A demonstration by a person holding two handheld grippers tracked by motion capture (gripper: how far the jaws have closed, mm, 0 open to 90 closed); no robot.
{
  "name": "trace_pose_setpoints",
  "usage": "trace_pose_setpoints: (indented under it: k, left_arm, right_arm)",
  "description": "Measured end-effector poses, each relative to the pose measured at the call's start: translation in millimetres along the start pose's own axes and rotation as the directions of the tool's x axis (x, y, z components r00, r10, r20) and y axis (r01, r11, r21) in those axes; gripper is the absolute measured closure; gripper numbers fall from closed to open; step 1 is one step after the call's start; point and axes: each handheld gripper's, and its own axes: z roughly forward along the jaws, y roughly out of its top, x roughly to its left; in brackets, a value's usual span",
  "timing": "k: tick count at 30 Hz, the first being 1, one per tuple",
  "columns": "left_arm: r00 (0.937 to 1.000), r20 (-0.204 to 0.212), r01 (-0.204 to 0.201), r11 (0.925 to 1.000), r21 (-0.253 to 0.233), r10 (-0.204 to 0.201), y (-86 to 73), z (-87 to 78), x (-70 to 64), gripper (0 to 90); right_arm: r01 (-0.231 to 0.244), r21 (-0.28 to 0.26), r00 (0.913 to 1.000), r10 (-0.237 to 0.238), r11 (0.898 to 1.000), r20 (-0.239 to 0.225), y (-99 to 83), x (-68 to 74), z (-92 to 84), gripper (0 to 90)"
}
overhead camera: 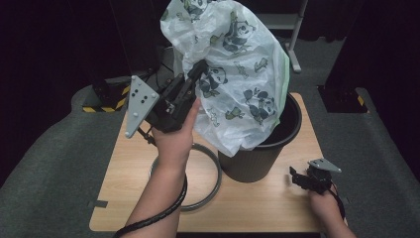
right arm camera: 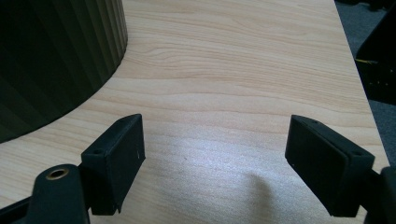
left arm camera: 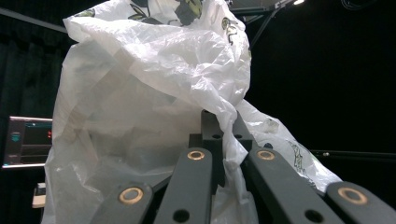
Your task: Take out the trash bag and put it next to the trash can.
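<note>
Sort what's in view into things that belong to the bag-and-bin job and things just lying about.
In the job:
- panda-print plastic bag, pinched in the left gripper
- dark ribbed bin the bag hangs into

Lying about:
- grey ring on the table
- right gripper, open over bare wood

Left claw (overhead camera: 197, 74) is raised and clamped, right claw (overhead camera: 296, 179) (held low) gapes wide.

White bag (overhead camera: 237, 74) w/ green-black panda print, dark ribbed bin (overhead camera: 257, 158), light wood-grain table (overhead camera: 257, 208)
</note>
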Motion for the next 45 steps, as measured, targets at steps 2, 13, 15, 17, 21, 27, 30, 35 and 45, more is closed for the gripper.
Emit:
trace_pose_setpoints:
  k: [2,13,15,17,21,27,30,35,45]
  left_arm:
    - [1.0000,-0.008,-0.001,1.0000,-0.003,0.001,3.4,-5.0,2.9,89.5]
    - [0.9978,-0.060,-0.028,0.9996,0.008,0.029,16.9,-32.0,21.3,89.5]
    - [0.9968,-0.071,-0.035,0.9993,0.014,0.036,18.2,-37.4,25.5,89.5]
    - [0.9953,-0.090,-0.035,0.9992,0.017,0.037,19.3,-45.8,32.3,89.5]
    - [0.9930,-0.110,-0.040,0.9990,0.023,0.042,19.9,-53.4,38.7,89.5]
    - [0.9884,-0.143,-0.044,0.9982,0.041,0.050,17.3,-66.6,50.7,89.5]
    - [0.9861,-0.159,-0.041,0.9980,0.048,0.049,15.0,-72.5,55.6,89.5]
    - [0.9812,-0.185,-0.045,0.9971,0.062,0.055,12.6,-82.0,63.1,89.4]
    - [0.9707,-0.227,-0.056,0.9926,0.107,0.079,2.6,-99.0,77.4,89.5]
  right_arm:
    - [0.002,0.000,1.0000,-0.002,1.000,-0.006,-0.1,0.1,0.1,19.7]
    - [0.007,0.032,1.0000,-0.007,0.999,0.000,-1.2,3.5,4.8,19.5]
    - [0.010,0.031,0.9999,-0.010,0.999,-0.002,-1.2,3.4,5.2,19.4]
    - [0.007,0.045,1.0000,-0.007,0.999,-0.007,-0.7,3.6,6.4,19.5]
    - [0.012,0.054,0.9999,-0.011,0.998,-0.011,-0.2,3.4,7.4,19.6]
    - [0.028,0.070,0.9995,-0.026,0.997,-0.020,0.4,4.4,9.3,19.7]
    - [0.025,0.095,0.9990,-0.022,0.995,-0.040,0.5,5.4,10.4,19.8]
    - [0.024,0.105,0.9983,-0.018,0.994,-0.055,0.2,6.8,10.3,19.7]
    - [0.032,0.104,0.9977,-0.026,0.994,-0.063,0.0,7.2,10.2,19.1]
